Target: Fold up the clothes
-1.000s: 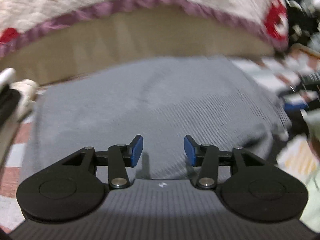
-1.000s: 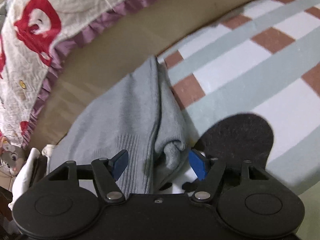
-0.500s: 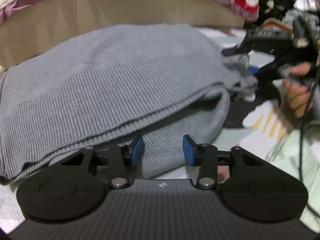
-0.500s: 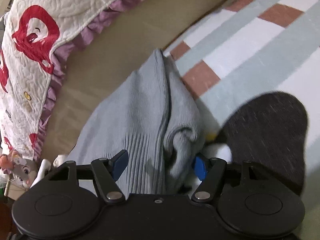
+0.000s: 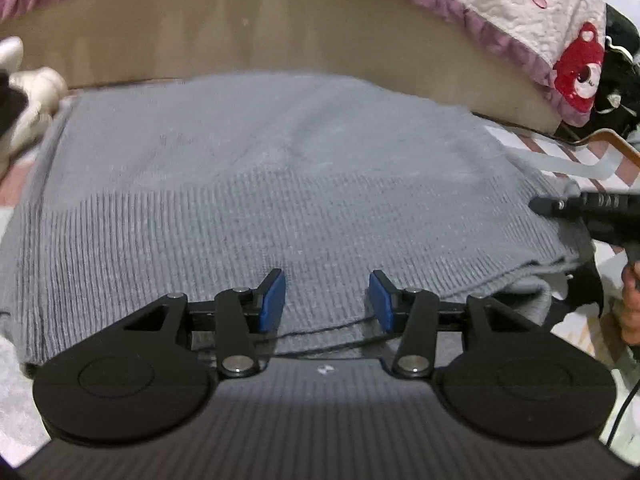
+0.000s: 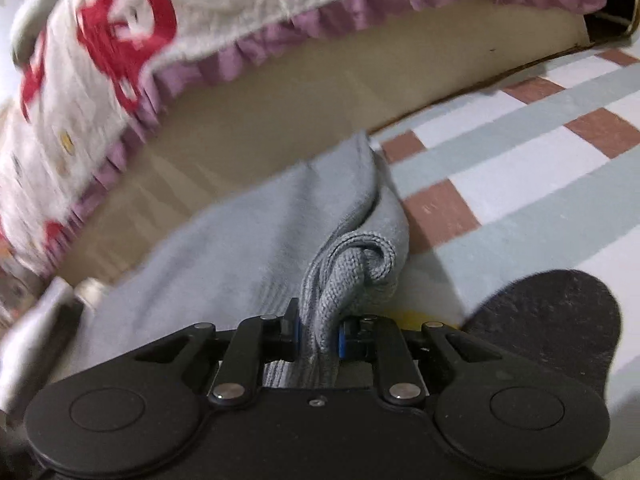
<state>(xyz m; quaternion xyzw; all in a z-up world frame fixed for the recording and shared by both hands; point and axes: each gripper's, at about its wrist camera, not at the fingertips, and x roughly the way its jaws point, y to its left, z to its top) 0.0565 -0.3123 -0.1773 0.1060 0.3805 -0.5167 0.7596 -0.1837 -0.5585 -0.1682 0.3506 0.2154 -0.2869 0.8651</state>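
A grey knit sweater (image 5: 300, 184) lies folded flat on the floor mat, with its ribbed hem nearest my left gripper (image 5: 326, 300). The left gripper hovers over that hem; its jaws stand apart and are opening slightly, and the blue pads grip nothing. At the sweater's right edge one of the right gripper's fingers (image 5: 560, 205) shows. In the right wrist view my right gripper (image 6: 318, 330) is closing, and its pads press on a bunched fold of the sweater's (image 6: 260, 248) edge.
Behind the sweater runs a bed's tan side (image 5: 280, 32), under a white quilt (image 5: 520, 12) with red prints and a purple frill. A white plush toy (image 5: 28, 96) sits at the left. The checked mat (image 6: 520, 152) carries a dark round patch (image 6: 560, 320). A hand (image 5: 632, 304) is at the right.
The right gripper's jaws have closed from wide apart onto the sweater's folded edge. In the left wrist view the sweater's lifted upper layer now lies flat, and the left gripper has shifted over the ribbed hem.
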